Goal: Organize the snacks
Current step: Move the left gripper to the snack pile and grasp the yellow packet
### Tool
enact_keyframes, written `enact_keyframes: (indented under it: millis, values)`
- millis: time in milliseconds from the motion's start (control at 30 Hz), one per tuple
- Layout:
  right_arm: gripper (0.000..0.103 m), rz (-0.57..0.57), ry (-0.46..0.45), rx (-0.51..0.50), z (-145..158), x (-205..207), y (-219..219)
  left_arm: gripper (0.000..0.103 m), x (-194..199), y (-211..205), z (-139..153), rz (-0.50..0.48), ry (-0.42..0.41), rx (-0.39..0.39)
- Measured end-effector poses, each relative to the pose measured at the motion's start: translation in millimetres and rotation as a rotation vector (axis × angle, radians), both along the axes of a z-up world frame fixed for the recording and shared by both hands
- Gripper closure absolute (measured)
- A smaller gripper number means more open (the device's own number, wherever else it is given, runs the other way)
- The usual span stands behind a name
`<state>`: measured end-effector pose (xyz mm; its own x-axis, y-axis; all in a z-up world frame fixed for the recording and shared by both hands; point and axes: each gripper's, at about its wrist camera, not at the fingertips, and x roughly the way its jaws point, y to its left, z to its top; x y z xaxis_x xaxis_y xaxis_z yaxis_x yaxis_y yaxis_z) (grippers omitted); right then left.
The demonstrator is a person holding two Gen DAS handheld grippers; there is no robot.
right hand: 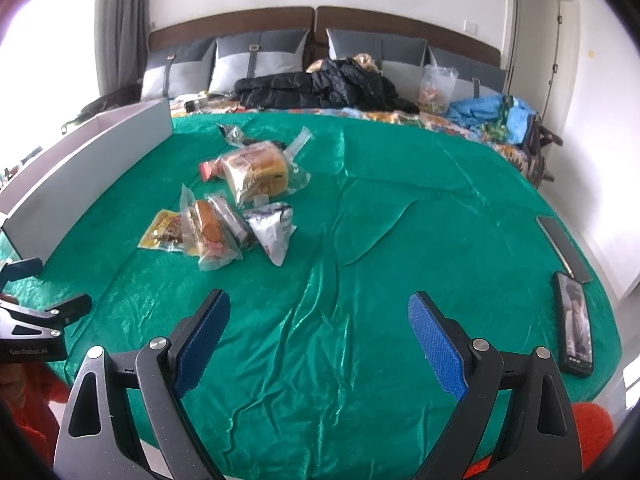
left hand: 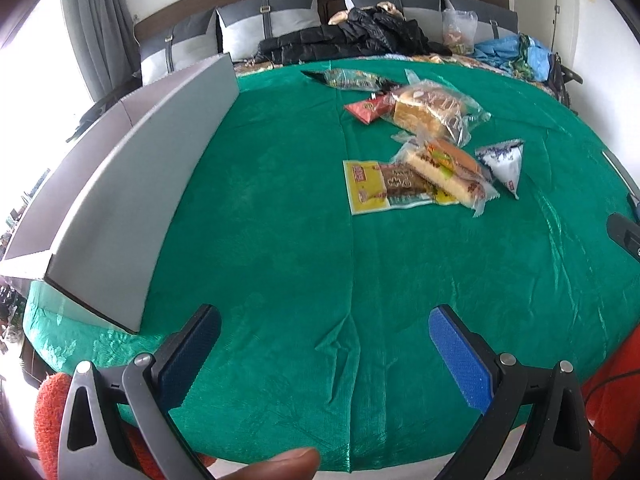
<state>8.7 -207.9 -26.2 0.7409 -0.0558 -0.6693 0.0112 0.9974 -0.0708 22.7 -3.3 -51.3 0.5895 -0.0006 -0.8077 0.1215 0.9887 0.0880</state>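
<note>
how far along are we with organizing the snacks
Nothing looks done yet: the snack packets all lie in a loose pile on the green cloth. Left gripper and right gripper are open and empty. Everything remains, presumably moving them to the grey box.

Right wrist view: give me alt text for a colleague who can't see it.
The open right gripper hovers over a green cloth, holding nothing. A pile of wrapped snacks lies ahead to the left, beside a long grey box. A phone rests at the cloth's right edge.
</note>
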Motion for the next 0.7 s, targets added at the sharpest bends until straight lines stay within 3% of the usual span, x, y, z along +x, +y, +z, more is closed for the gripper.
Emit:
enact_keyframes:
  millis: [333,500,700]
  values:
    - [0.01,-0.1,0.196,0.137,-38.6,18.2,-32.5,0.0,18.9,16.6,-24.9,0.047,0.114,-0.068]
    - [0.01,-0.076,0.283,0.141,-57.2,21.9,-29.6,0.0,23.7,18.2,-32.2,0.063,0.134,-0.052]
    - [0.01,-0.012,0.306,0.087,-63.7,20.0,-12.4,0.0,28.0,19.8,-37.8,0.065,0.151,-0.042]
